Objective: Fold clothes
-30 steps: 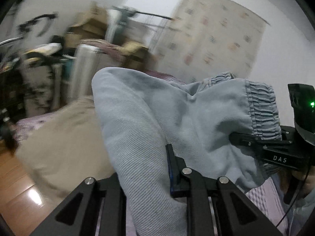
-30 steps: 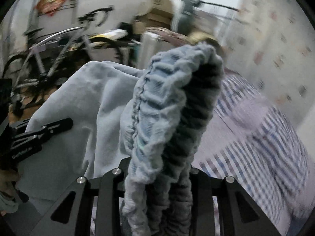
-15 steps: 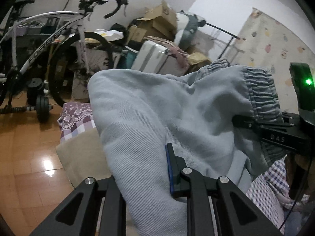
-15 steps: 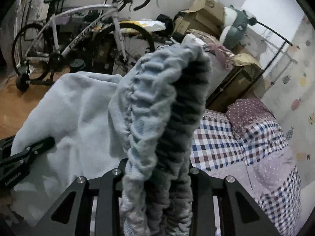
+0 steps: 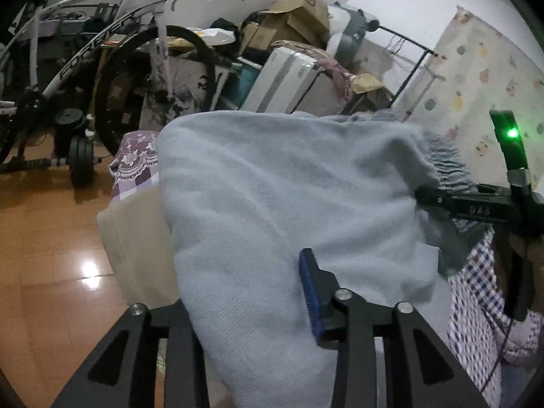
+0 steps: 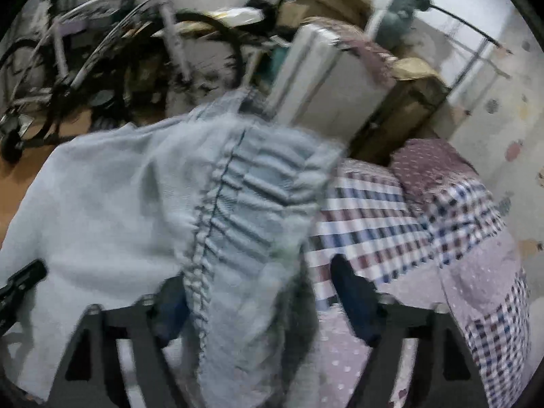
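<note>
Bedding comes first: the checked quilt (image 6: 391,210) spreads under and to the right of the work, and it is the only safe place for the cloth to land. To the left the wooden floor (image 5: 51,255) lies bare beyond the mattress edge, and a slide that way means dirt and a fresh start.

The pale blue trousers (image 5: 272,204) are held up in the air over the bed's edge, bunched and draped over both tools, not yet laid flat. Nothing about them looks squared for a fold, so setting them down as they hang would likely press in crooked creases.

The gathered waistband (image 6: 258,187) droops between the fingers of the right gripper (image 6: 255,272), whose jaws stand well apart, gripping nothing. The picture is smeared there, yet the gap is plain. The band merely hangs across that tool, and I judge a small tilt would let it slip off.

That puts the weight on the left gripper (image 5: 248,265), which seems clenched on a thick fold of the trousers. Only one finger shows, the other being buried under cloth.

Its blue pad (image 5: 307,292) presses the fabric's surface. With so bulky a bite, I suspect the hold is shallow and could creep loose.
</note>
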The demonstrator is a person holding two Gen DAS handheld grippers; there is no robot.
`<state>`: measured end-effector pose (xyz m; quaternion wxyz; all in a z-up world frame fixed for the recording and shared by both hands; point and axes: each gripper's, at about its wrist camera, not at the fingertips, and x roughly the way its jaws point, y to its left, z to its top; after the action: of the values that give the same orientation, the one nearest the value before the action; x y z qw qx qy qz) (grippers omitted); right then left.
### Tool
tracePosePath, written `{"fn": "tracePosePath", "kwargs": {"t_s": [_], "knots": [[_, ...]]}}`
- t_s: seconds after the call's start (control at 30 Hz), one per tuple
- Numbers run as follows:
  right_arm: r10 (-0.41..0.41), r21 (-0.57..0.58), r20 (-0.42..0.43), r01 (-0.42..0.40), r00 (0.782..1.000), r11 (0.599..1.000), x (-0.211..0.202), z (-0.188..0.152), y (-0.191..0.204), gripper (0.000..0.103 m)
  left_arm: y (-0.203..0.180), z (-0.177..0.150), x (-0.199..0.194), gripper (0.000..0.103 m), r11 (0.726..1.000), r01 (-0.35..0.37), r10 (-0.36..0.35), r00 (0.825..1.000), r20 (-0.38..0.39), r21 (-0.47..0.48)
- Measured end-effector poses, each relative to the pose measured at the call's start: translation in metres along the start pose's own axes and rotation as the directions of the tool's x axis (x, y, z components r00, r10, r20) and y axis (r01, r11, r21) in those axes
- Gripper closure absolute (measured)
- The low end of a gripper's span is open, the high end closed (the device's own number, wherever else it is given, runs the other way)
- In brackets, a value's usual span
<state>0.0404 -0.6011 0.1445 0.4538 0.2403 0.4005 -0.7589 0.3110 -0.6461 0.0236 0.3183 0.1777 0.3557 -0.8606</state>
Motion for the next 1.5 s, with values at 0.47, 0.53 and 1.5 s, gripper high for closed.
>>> {"fn": "tracePosePath", "kwargs": {"t_s": [0.47, 0.53, 1.5], "knots": [[-0.304, 0.296, 0.002, 0.29, 0.953, 0.91, -0.081, -0.042, -0.071, 0.014, 0.007, 0.023, -0.088, 0.02, 0.999, 0.025, -0.028, 0.987, 0.157, 0.021], [-0.291, 0.375, 0.026, 0.26, 0.956, 0.89, -0.106, -0.053, -0.079, 0.014, -0.006, 0.027, -0.1, 0.018, 0.997, 0.063, -0.07, 0.985, 0.158, 0.05], [-0.501, 0.74, 0.127, 0.255, 0.856, 0.622, -0.501, -0.341, -0.074, 0.0, -0.355, -0.077, -0.293, 0.001, 0.679, 0.517, -0.534, 0.835, -0.132, 0.521]]}}
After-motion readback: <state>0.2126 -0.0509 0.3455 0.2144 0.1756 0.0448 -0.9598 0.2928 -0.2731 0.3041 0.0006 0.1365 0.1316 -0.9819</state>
